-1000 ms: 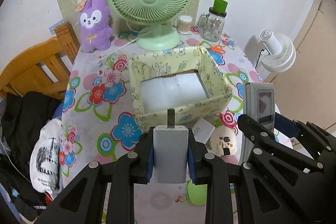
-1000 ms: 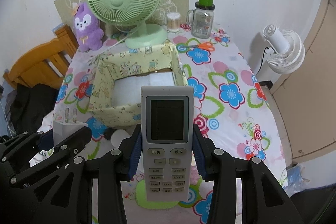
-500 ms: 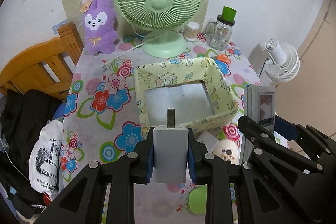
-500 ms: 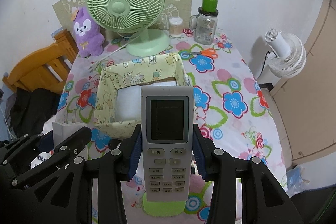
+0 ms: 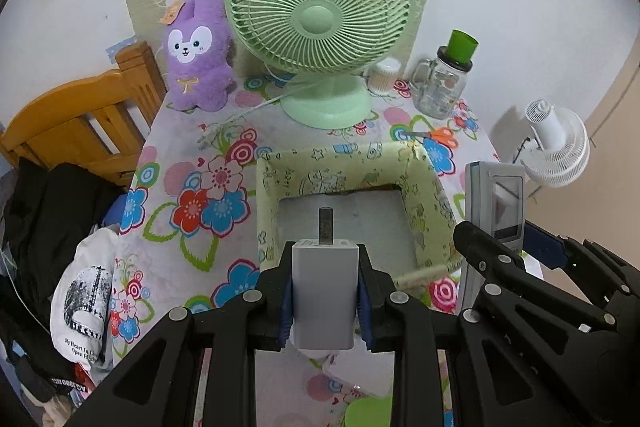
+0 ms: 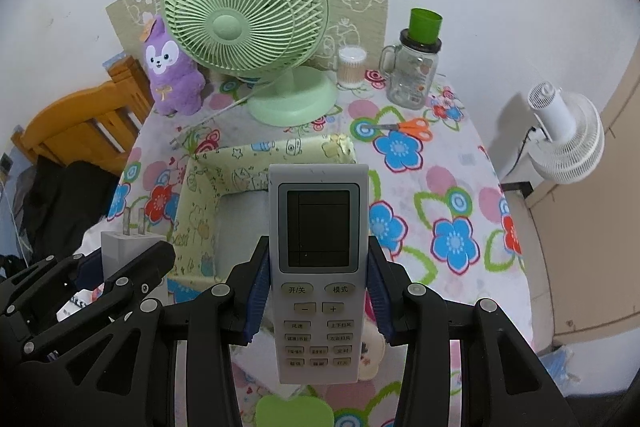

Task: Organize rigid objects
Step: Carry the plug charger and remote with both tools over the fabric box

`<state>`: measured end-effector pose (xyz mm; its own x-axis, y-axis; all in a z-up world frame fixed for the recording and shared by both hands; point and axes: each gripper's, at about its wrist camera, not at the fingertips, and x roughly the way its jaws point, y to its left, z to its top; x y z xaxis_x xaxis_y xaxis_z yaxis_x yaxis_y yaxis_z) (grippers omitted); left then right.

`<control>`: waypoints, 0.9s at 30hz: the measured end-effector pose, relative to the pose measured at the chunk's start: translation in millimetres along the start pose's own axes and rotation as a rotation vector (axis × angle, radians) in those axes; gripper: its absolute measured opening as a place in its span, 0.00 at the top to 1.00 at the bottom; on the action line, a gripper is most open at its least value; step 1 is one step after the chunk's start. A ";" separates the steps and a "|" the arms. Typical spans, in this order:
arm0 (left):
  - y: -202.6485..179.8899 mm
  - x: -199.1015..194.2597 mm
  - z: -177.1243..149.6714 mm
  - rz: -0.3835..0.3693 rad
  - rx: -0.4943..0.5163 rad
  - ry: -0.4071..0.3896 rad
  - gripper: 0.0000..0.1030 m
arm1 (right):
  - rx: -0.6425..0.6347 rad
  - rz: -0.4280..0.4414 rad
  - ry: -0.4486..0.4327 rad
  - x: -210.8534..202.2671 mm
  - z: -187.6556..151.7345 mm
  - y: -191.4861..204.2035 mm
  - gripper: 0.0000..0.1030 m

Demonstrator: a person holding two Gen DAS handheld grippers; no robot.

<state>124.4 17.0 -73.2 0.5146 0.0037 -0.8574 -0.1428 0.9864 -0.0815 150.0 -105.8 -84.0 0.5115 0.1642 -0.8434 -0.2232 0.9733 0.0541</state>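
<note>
My left gripper (image 5: 323,295) is shut on a white plug adapter (image 5: 323,287), prongs pointing forward, held above the near wall of a yellow patterned fabric box (image 5: 267,203). My right gripper (image 6: 318,291) is shut on a grey air-conditioner remote (image 6: 318,251), held upright above the box's right side (image 6: 200,211). The remote also shows at the right of the left wrist view (image 5: 496,203), and the adapter at the left of the right wrist view (image 6: 128,247). The box is open-topped with a pale bare floor.
On the floral tablecloth (image 6: 440,187) stand a green fan (image 5: 320,23), a purple plush (image 5: 198,55), a glass jar with green lid (image 5: 444,83), a cotton-swab tub (image 6: 351,67) and orange scissors (image 6: 408,127). Small items lie under the grippers. A wooden chair (image 5: 72,123) stands left, a white fan (image 5: 556,143) right.
Both grippers have moved forward and risen toward the box, keeping hold of the adapter and the remote. The box now lies directly under them.
</note>
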 end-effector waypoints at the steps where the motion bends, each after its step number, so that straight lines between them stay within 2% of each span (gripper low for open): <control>1: 0.0 1.9 2.7 0.003 -0.004 -0.001 0.75 | -0.002 0.004 0.000 2.7 3.4 -0.7 0.54; 22: 8.5 46.5 30.1 0.015 -0.063 0.033 0.75 | -0.053 0.020 0.058 54.0 40.3 1.2 0.54; 27: 7.9 62.9 32.4 0.018 -0.041 0.062 0.75 | -0.069 0.017 0.089 69.9 41.9 1.8 0.54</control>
<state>183.0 30.3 -111.3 0.4586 0.0096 -0.8886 -0.1862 0.9788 -0.0855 220.2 -85.8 -120.5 0.4322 0.1631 -0.8869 -0.2898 0.9565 0.0347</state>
